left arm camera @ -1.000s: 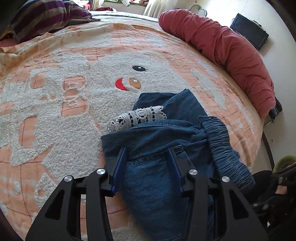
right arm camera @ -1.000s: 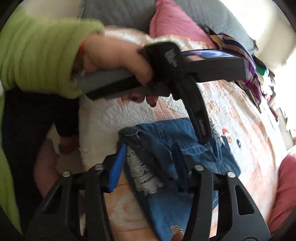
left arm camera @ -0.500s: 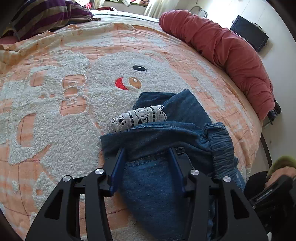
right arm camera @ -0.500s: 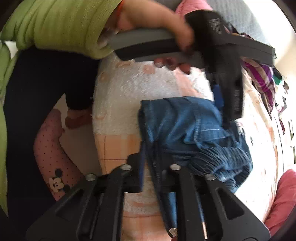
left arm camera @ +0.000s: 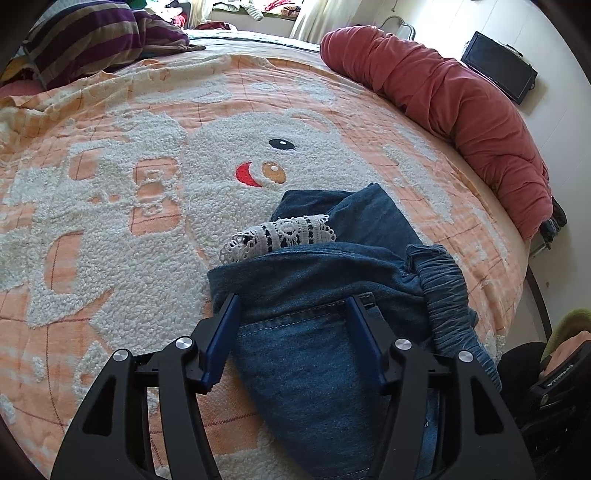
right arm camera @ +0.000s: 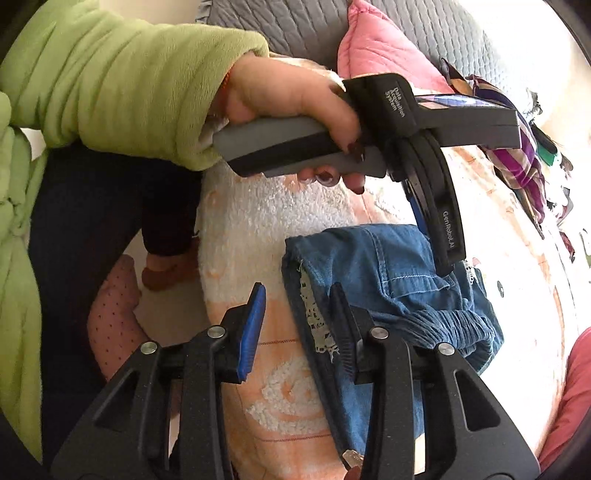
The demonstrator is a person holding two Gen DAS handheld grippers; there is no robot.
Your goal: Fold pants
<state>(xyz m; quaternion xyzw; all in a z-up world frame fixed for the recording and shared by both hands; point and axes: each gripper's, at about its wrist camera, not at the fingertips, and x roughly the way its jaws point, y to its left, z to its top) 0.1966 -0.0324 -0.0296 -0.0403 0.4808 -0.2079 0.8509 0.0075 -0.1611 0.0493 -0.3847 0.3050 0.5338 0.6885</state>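
Note:
Blue denim pants (left arm camera: 325, 295) with white lace trim (left arm camera: 280, 236) lie folded in a small bundle on the orange and white bedspread (left arm camera: 110, 206). My left gripper (left arm camera: 293, 306) is open, its fingers resting on top of the bundle, one near its left edge. In the right wrist view the pants (right arm camera: 388, 280) lie just ahead. My right gripper (right arm camera: 299, 295) is open over the bundle's near edge with nothing held. The left gripper (right arm camera: 436, 229) shows there from the side, pointing down onto the denim.
A red rolled duvet (left arm camera: 461, 96) lies along the bed's far right edge. A striped purple blanket (left arm camera: 103, 40) is heaped at the far left. A pink pillow (right arm camera: 380, 55) and grey quilt (right arm camera: 295, 26) sit behind the person's green sleeve (right arm camera: 110, 81). The bed edge runs near my right gripper.
My right gripper was shut on the pants' edge half a second ago and has now opened and let go. The left gripper has stayed open on the bundle.

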